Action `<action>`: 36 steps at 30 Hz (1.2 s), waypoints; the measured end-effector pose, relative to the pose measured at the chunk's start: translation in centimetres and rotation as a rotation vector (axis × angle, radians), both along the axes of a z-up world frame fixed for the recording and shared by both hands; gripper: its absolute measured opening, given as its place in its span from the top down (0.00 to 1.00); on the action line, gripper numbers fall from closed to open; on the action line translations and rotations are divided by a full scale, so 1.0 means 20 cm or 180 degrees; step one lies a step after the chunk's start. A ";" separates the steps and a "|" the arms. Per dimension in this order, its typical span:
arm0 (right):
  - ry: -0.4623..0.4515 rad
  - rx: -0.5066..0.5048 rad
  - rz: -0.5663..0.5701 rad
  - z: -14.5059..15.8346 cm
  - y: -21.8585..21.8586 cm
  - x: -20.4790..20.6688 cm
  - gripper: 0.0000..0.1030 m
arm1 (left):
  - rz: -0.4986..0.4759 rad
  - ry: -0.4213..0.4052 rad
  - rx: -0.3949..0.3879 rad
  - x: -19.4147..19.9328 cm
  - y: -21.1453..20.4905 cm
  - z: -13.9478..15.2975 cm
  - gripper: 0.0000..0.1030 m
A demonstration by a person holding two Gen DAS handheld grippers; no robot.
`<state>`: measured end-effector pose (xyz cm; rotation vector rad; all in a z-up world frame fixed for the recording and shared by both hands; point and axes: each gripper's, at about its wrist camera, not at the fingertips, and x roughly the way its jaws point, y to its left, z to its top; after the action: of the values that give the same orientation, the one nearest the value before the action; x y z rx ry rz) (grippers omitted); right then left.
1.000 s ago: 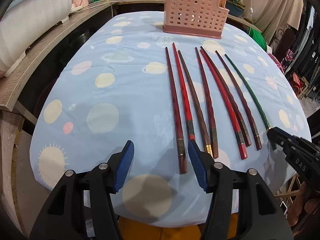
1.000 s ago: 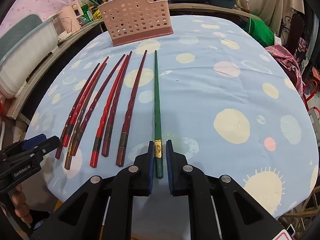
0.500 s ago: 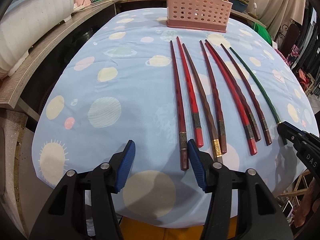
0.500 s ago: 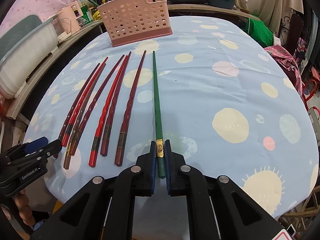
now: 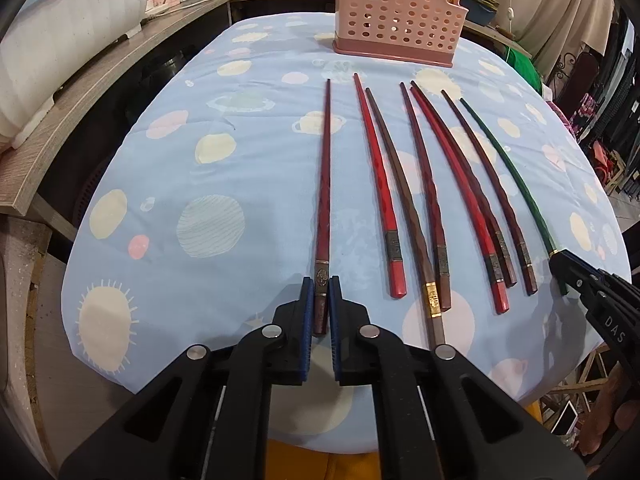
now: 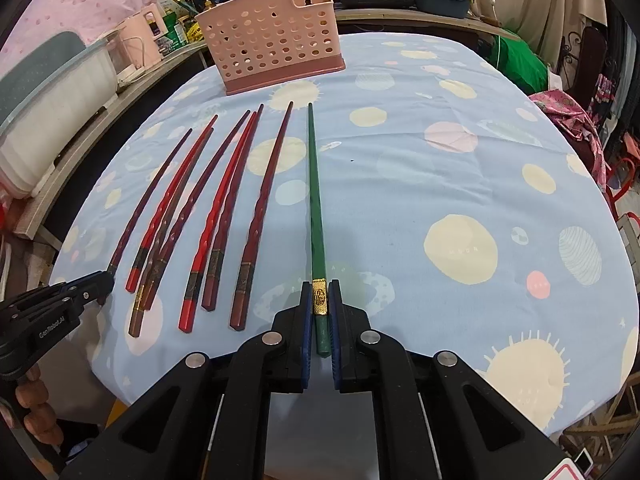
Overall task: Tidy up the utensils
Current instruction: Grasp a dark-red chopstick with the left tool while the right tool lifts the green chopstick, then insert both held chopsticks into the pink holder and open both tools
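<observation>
left claw (image 5: 320, 304) is clamped on a dark chopstick (image 5: 324, 184), right claw (image 6: 320, 308) on the green chopstick (image 6: 314, 200); nothing is binned (image 5: 396, 12) yet.

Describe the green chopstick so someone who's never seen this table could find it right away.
Start at the pink perforated basket on the blue tablecloth. In front lies a row of chopsticks; the green chopstick is at its right end, butt clamped in the right tongs. It's the only green one; the others are red or brown.

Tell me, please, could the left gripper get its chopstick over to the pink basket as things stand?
Probably yes: the left gripper is shut on the leftmost dark red chopstick, and bare tablecloth lies between it and the pink basket.
</observation>
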<state>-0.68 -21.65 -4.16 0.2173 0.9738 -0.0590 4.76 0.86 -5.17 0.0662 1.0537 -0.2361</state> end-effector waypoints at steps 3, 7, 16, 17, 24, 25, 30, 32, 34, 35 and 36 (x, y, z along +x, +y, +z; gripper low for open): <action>-0.0014 0.0016 -0.0006 0.01 -0.01 0.00 0.93 | 0.0015 -0.0006 -0.0022 0.00 0.01 0.02 0.93; -0.0088 0.0026 -0.0019 0.06 -0.02 -0.01 0.93 | 0.0033 -0.0057 -0.0083 0.01 0.03 0.09 0.93; -0.0389 0.0173 -0.0081 0.28 -0.10 -0.01 0.93 | 0.0085 -0.0226 -0.0281 0.04 0.07 0.29 0.93; -0.0435 0.0185 -0.0091 0.31 -0.11 0.00 0.93 | 0.0091 -0.0257 -0.0303 0.05 0.08 0.32 0.93; -0.0756 0.0148 -0.0166 0.51 -0.19 0.05 0.93 | 0.0145 -0.0474 -0.0394 0.13 0.09 0.51 0.93; -0.0800 0.0154 -0.0180 0.54 -0.20 0.06 0.93 | 0.0156 -0.0503 -0.0402 0.14 0.10 0.54 0.93; -0.1016 0.0156 -0.0229 0.67 -0.26 0.14 0.93 | 0.0176 -0.0670 -0.0396 0.23 0.08 0.67 0.93; -0.1086 0.0147 -0.0236 0.72 -0.28 0.18 0.93 | 0.0184 -0.0725 -0.0390 0.27 0.08 0.71 0.93; -0.1140 0.0151 -0.0239 0.76 -0.30 0.22 0.93 | 0.0198 -0.0785 -0.0391 0.32 0.07 0.76 0.93; -0.1163 0.0157 -0.0241 0.78 -0.31 0.24 0.93 | 0.0203 -0.0809 -0.0392 0.35 0.06 0.77 0.93; -0.1188 0.0171 -0.0237 0.80 -0.32 0.26 0.93 | 0.0213 -0.0837 -0.0395 0.38 0.06 0.80 0.93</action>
<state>4.54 -28.04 11.79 0.3020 0.5960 -0.0581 12.36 2.04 10.80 -0.0491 0.7766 -0.2249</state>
